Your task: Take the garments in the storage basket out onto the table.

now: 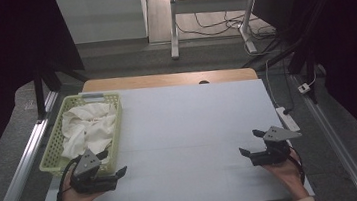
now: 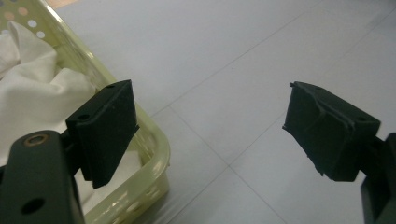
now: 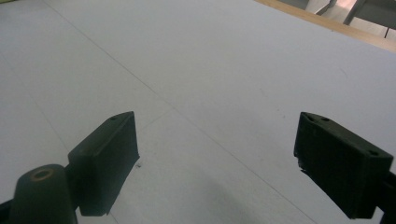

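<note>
A pale green plastic basket [image 1: 56, 143] stands at the table's left side with crumpled white cloth [image 1: 89, 127] inside it. My left gripper [image 1: 114, 163] is held low at the basket's near right corner, jaws wide open with nothing between them. In the left gripper view the basket's rim [image 2: 156, 144] and the white cloth [image 2: 37, 88] lie behind the left jaw, and my left gripper [image 2: 210, 133] frames bare table. My right gripper [image 1: 251, 143] is held near the table's front right, open and empty. In the right gripper view my right gripper [image 3: 217, 163] points across the white surface.
The white tabletop [image 1: 190, 134] spreads between the two grippers. A wooden edge [image 1: 169, 79] runs along its far side. A power strip [image 1: 287, 118] and cables lie off the right edge. Metal rails [image 1: 20, 170] flank the table.
</note>
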